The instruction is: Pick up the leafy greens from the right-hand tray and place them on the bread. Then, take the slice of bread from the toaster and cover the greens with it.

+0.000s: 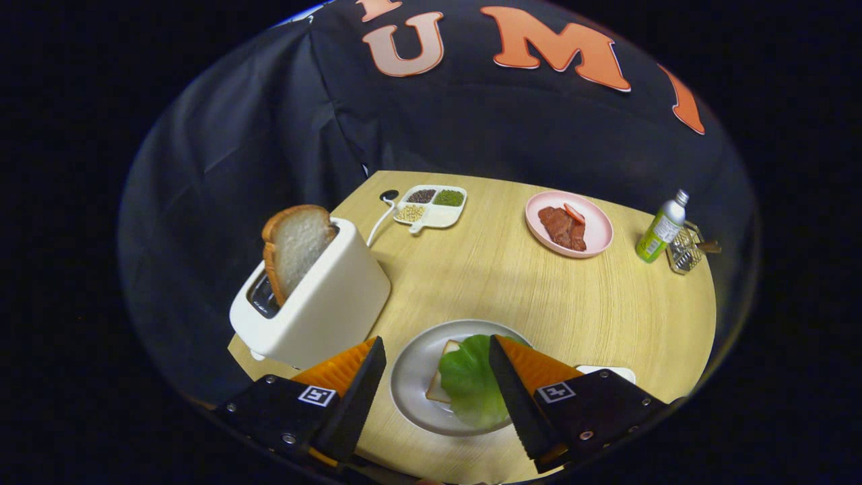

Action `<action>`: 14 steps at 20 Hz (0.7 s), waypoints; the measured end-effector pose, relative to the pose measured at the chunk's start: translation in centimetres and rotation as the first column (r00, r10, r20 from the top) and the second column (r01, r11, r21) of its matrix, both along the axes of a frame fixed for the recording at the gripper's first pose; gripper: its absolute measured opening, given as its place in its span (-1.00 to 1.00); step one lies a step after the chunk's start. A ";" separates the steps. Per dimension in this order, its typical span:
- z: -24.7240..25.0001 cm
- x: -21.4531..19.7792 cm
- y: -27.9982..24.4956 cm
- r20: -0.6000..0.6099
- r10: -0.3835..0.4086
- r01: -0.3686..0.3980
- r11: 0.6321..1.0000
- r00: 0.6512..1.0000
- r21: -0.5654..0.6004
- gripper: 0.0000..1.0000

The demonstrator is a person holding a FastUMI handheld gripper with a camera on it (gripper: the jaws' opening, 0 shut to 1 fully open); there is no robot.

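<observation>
I have the gripper [438,350] hovering above the near edge of the table [512,283], its fingers spread wide and pinching nothing. Between them, just below, sits a grey plate [411,377] with a slice of bread [438,391] on it. The greens [471,384], one broad leaf, lie on top of that bread and cover most of it; only the bread's left edge and a corner peek out. The right finger overlaps the leaf's right side in my view, but I cannot tell whether it touches it.

To the left of the plate, just beyond the left finger, stands the toaster [323,296]. A slice [296,246] of bread sticks up out of its slot, tilted a little, with what looks like a second crust edge just behind it. A white cord [378,225] runs from behind the toaster toward the table's far side.

At the far side I see a divided tray [432,205] holding dark, green and pale grains in separate compartments. To its right, well apart, a pink plate [569,225] carries reddish meat slices [562,227]. Farther right, near the table's edge, a green bottle [661,229] stands upright just beside a small wire basket [685,249].

A sliver of a white tray [609,370] shows just behind the right finger, close to the grey plate.
</observation>
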State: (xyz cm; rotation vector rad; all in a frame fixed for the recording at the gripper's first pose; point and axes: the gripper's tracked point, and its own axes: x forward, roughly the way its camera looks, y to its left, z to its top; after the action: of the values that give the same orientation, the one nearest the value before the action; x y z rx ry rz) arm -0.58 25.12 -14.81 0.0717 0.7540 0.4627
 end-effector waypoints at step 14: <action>8.0 4.4 12.0 -0.132 0.068 -0.064 0.997 0.989 0.035 0.84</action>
State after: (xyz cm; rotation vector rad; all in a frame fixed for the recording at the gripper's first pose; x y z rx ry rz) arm 3.81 37.16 -6.80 0.1071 0.8822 0.5366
